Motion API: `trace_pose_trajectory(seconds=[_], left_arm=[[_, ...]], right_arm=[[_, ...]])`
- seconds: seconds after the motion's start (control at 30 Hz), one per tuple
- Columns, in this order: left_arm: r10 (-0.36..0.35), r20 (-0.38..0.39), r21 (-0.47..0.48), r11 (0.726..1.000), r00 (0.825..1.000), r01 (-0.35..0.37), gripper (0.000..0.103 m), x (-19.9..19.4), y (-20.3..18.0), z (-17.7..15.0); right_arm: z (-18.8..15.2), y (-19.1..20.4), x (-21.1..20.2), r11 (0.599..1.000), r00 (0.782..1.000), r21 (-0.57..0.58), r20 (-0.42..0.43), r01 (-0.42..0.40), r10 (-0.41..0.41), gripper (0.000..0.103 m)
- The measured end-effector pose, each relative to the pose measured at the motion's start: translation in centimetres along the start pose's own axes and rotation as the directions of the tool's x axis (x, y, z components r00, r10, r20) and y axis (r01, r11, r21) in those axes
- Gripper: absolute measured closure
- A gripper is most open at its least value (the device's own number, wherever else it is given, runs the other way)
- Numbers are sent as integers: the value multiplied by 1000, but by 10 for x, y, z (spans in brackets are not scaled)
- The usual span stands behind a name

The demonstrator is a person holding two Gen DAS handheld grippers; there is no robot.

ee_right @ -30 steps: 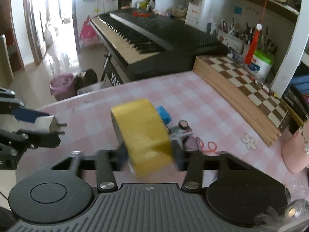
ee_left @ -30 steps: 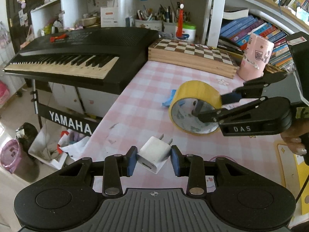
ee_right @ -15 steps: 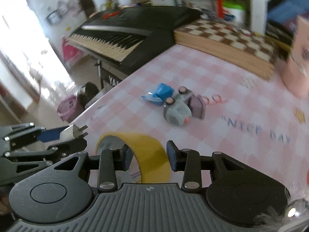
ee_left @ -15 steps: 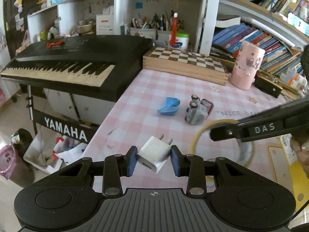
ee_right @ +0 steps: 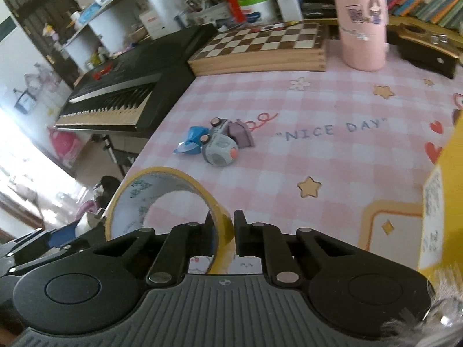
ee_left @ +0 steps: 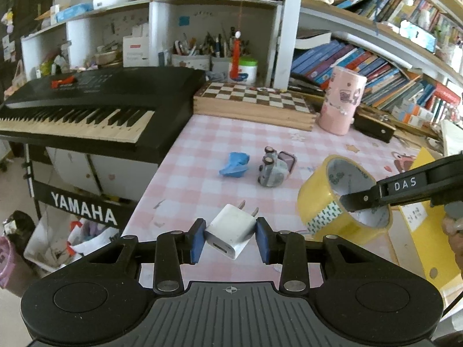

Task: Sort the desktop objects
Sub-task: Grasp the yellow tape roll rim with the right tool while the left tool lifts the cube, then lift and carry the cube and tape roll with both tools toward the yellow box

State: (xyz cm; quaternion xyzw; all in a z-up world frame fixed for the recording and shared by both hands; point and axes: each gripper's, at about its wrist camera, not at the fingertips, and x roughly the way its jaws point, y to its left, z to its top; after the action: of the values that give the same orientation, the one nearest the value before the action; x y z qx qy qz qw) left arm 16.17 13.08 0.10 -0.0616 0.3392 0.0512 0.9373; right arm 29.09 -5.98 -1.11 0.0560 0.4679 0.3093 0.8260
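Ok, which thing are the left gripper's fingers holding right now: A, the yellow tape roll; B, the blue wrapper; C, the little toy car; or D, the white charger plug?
D: in the left wrist view the white charger plug sits clamped between the blue pads of the left gripper, while the yellow tape roll is held by the right gripper.

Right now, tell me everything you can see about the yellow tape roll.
The yellow tape roll is a wide ring of glossy yellow packing tape on a pale core printed inside with green marks. It is tilted, its opening facing up and toward the left wrist camera. The right gripper pinches its wall, one finger inside the ring and one outside. It sits low over the pink checked tablecloth; whether its bottom edge touches the cloth cannot be told.
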Motion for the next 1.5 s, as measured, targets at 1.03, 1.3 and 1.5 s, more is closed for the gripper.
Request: trace_pose_trajectory(seconds=[1.03, 1.3, 1.5], left_arm=[[-181, 29, 122, 977, 983, 177, 68, -77, 25, -47], [-214, 20, 150, 966, 977, 208, 68, -93, 23, -61], [-237, 5, 190, 954, 972, 232, 68, -105, 18, -75]], right_arm=[[-127, 65, -78, 969, 978, 173, 86, 174, -191, 92], [-158, 77, -89, 960, 971, 186, 79, 208, -225, 92], [-183, 85, -91, 960, 974, 186, 54, 208, -221, 92]])
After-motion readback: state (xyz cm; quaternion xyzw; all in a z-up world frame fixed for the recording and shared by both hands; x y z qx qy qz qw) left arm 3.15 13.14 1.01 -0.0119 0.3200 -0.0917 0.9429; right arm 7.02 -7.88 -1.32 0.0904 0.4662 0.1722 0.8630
